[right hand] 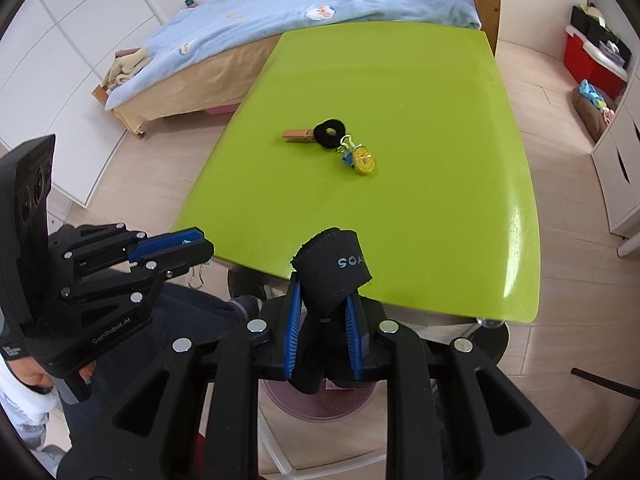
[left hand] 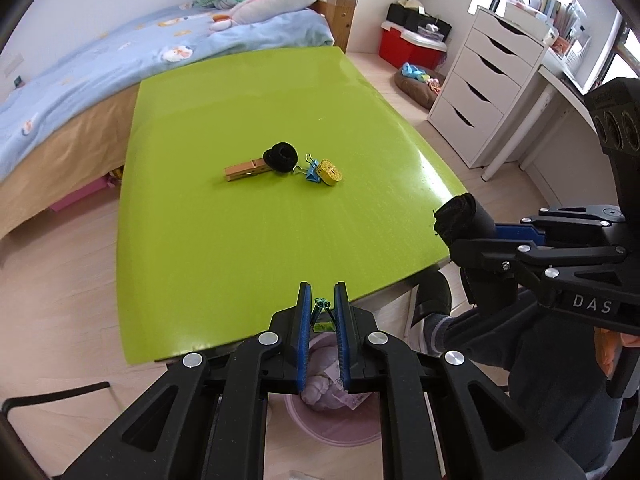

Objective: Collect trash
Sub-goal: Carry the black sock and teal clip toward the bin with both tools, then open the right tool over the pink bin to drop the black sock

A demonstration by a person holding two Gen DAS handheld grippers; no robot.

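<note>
My left gripper (left hand: 323, 294) is shut on a small green binder clip (left hand: 322, 314), held just off the near edge of the green table (left hand: 248, 240); it also shows at the left of the right wrist view as the left gripper (right hand: 202, 249), with the clip's wire handles (right hand: 196, 276) hanging below. My right gripper (right hand: 324, 298) is shut on a folded black fabric strap (right hand: 336, 266) with white lettering. A pink trash bin (left hand: 336, 420) with a bag sits under both grippers. On the table lie a wooden clothespin (left hand: 245, 171), a black ring (left hand: 281, 155), a blue binder clip (left hand: 311, 171) and a yellow round piece (left hand: 329, 172).
A bed with a blue blanket (left hand: 100, 64) runs along the table's far left side. White drawers (left hand: 480, 92) and a red box (left hand: 408, 46) stand at the right. A person's leg and foot (left hand: 436, 320) are beside the bin. A dark chair edge (left hand: 56, 394) sits low left.
</note>
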